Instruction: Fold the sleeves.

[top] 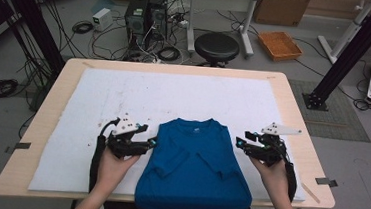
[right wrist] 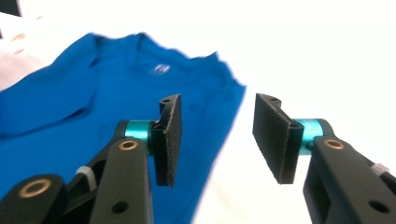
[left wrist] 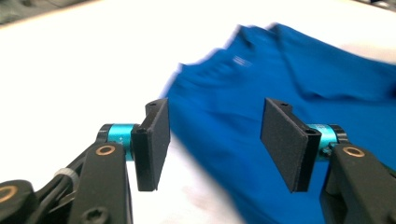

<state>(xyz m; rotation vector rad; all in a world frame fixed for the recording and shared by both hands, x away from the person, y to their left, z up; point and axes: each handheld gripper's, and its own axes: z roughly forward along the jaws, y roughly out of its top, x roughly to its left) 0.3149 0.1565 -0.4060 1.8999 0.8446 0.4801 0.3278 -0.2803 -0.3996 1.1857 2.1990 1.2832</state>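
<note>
A blue T-shirt [top: 193, 165] lies on the white sheet [top: 124, 94] at the table's near middle, both sleeves folded in over its front, collar away from me. Its lower hem hangs over the near edge. My left gripper [top: 154, 142] hovers at the shirt's left edge, open, with nothing between its pads [left wrist: 159, 140]; the blue T-shirt [left wrist: 289, 74] lies just beyond them. My right gripper [top: 241, 141] sits at the shirt's right edge, open too, its pads [right wrist: 275, 135] apart over the fold line of the blue T-shirt [right wrist: 93, 93]. No cloth is pinched.
The wooden table [top: 293, 118] shows bare rims around the sheet. Behind the table stand a black stool [top: 216, 47], computer towers [top: 145, 13] and tangled cables on the floor. An orange tray [top: 280, 45] lies on the floor at the back right.
</note>
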